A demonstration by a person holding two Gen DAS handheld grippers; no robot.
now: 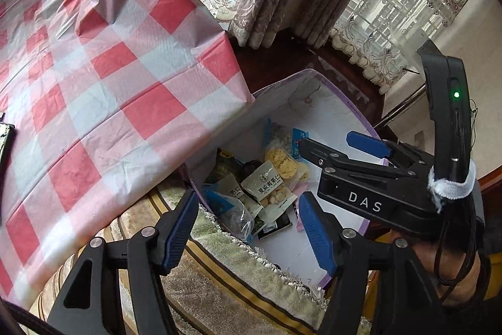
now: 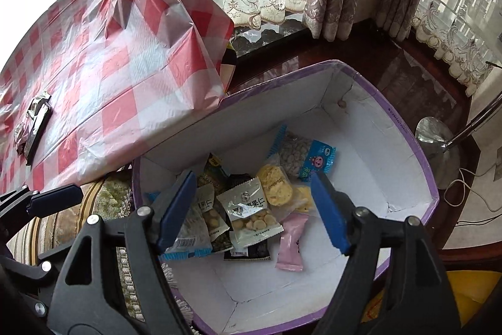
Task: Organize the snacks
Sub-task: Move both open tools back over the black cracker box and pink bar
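snacks (image 2: 248, 206) below parted right tongs (image 2: 254, 209)

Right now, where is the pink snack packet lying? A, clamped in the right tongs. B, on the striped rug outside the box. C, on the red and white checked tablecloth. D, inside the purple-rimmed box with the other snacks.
D: the pink snack packet lies on the white floor of the purple-rimmed box, beside the pile of other snack packets, touching no tongs.

Box (image 2: 404, 127): set just right of the covered table (image 2: 103, 77).
Snack packets (image 2: 251, 206): piled inside the box.
Packets (image 2: 34, 118): left on the table.
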